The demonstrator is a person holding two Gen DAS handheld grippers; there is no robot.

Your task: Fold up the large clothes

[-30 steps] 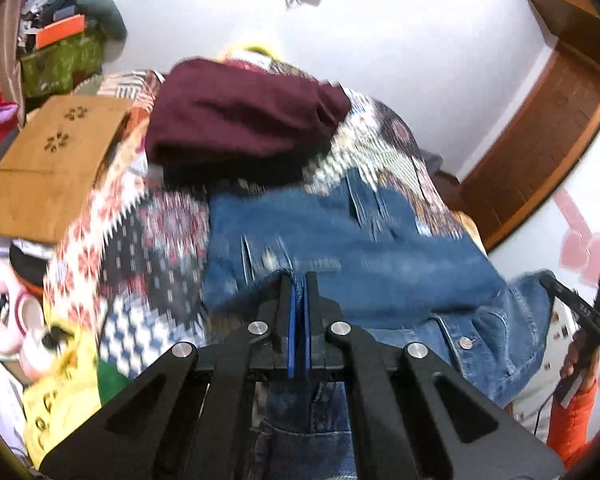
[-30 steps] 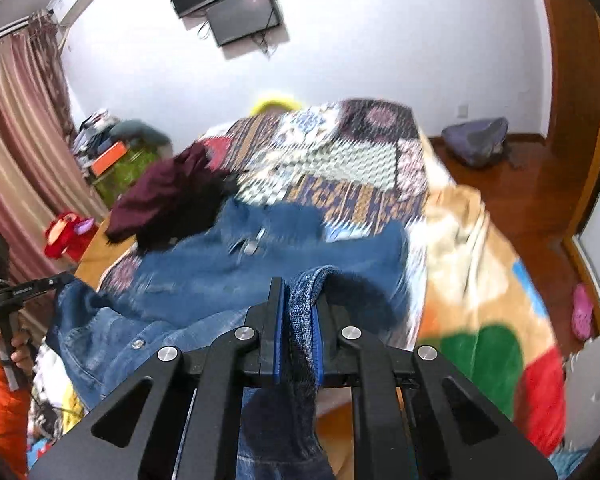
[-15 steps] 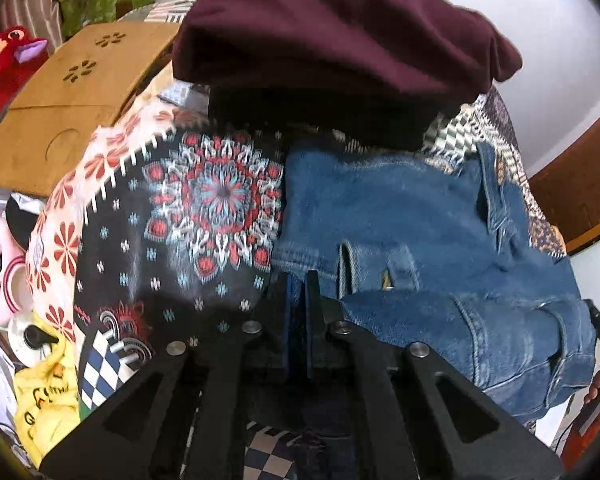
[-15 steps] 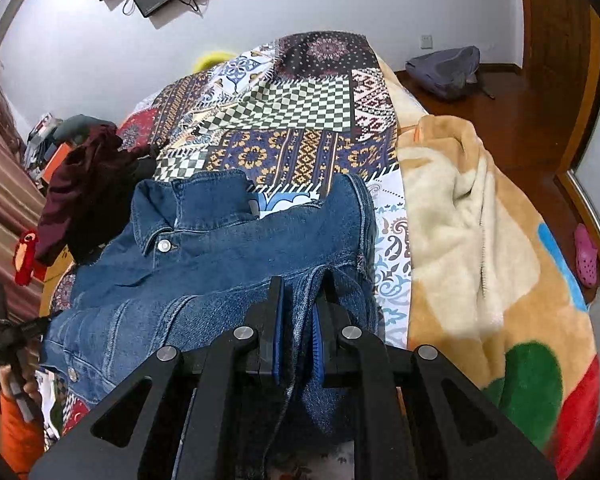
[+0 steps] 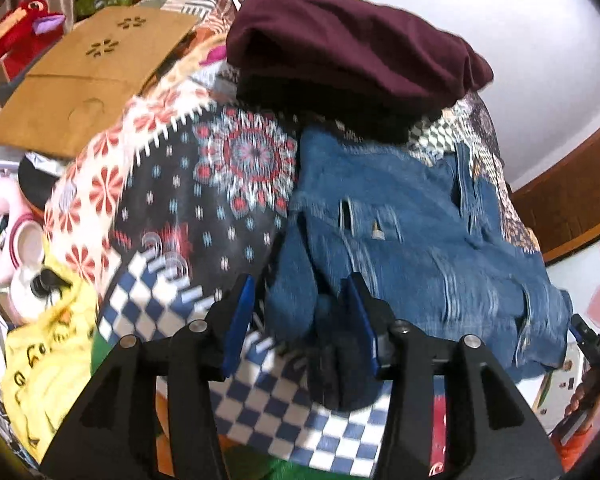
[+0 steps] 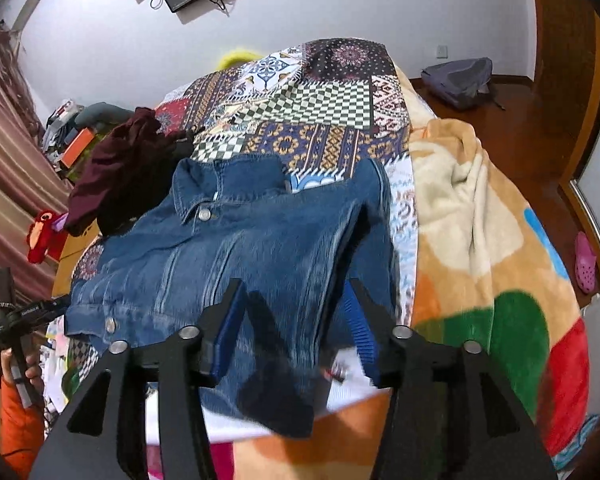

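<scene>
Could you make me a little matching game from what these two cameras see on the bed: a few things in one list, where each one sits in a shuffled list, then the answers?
Things:
1. blue denim jacket
2. dark maroon folded garment
3. beige fleece blanket with coloured patches
4. brown cardboard sheet

Places:
A. on the right part of the bed
B. beside the bed, off the left edge
C. spread flat on the patchwork bedspread, collar away from the tools
D. piled beyond the jacket's left side

Pairs: 1-C, 2-D, 3-A, 4-B

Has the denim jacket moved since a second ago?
Yes. The denim jacket has dropped flat onto the patchwork quilt, spread beside the maroon clothes; earlier it hung bunched in both tools.
</scene>
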